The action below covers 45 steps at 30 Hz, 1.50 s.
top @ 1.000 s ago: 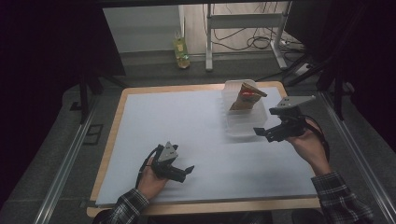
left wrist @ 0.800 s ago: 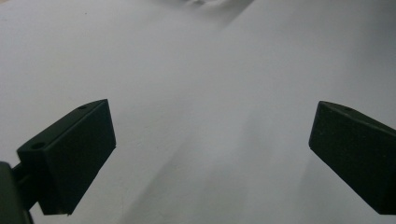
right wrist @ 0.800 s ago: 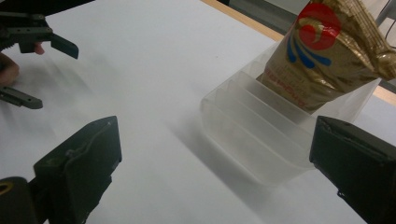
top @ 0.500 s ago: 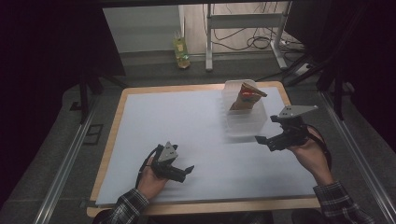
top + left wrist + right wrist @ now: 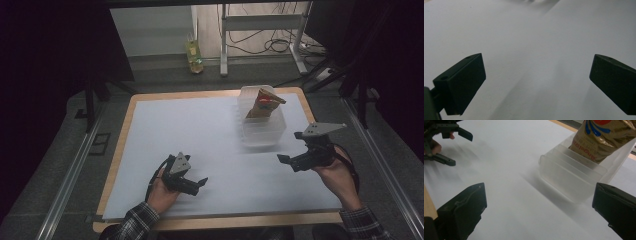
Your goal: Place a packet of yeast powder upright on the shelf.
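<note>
Holding my right claw [image 5: 295, 153] wide and empty near the bench's right edge, I face the clear ribbed plastic bin [image 5: 262, 131] with the gold snack bag [image 5: 263, 104] toward the far right corner; my left claw [image 5: 200, 185] gapes wide by the near edge.

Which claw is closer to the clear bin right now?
Right. The right claw hovers just off the near right corner of the bin, apart from it, open. The left claw sits farther off, toward the table's near left, also open.
</note>
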Tool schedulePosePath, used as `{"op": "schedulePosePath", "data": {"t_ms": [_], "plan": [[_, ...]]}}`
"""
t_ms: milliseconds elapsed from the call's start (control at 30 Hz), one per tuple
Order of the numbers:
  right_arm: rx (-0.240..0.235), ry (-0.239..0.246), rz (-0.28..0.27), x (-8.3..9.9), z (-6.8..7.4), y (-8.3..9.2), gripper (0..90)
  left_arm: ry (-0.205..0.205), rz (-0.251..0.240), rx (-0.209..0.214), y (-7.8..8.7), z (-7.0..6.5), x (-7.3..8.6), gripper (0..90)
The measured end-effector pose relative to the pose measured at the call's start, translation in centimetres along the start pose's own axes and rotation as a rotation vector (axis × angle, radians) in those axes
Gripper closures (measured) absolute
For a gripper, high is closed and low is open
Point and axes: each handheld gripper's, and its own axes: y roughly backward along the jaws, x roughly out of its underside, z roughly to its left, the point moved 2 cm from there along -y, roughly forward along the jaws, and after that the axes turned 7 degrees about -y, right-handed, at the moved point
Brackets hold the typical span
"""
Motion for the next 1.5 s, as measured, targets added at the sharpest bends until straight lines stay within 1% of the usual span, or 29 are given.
{"op": "schedulePosePath", "data": {"t_ms": [200,367,700,900,967,1033,1100,1167,1367,1500], "plan": [[-0.003,0.001,0.000,1.0,0.4,0.3,0.0,-0.015,0.004,-0.004,-0.1,-0.1,0.1,0.2],[0.004,-0.007,0.014,2.0,0.6,0.4,0.0,-0.017,0.005,-0.006,-0.1,-0.1,0.1,0.2],[0.017,-0.015,0.012,3.6,1.2,0.8,0.0,-0.018,0.005,-0.010,-0.1,-0.1,0.1,0.2],[0.012,-0.028,0.008,4.7,1.5,0.9,0.0,-0.019,0.006,-0.012,-0.1,-0.1,0.1,0.2],[0.015,-0.040,0.014,5.1,1.5,1.0,0.0,-0.019,0.007,-0.012,-0.1,-0.1,0.1,0.2],[0.017,-0.051,0.011,5.6,1.6,1.0,0.0,-0.019,0.007,-0.012,-0.1,-0.1,0.1,0.2],[0.013,-0.053,0.009,5.9,1.6,1.0,0.0,-0.019,0.007,-0.013,-0.1,-0.1,0.1,0.2],[0.021,-0.052,0.009,6.2,1.6,1.0,0.0,-0.020,0.008,-0.012,-0.1,-0.1,0.1,0.2],[0.006,-0.071,-0.015,7.3,1.9,1.0,0.0,-0.020,0.007,-0.013,0.0,-0.1,0.1,0.2],[0.020,-0.065,-0.016,8.0,1.9,1.0,0.0,-0.019,0.008,-0.014,0.1,0.0,0.1,0.2]]}}
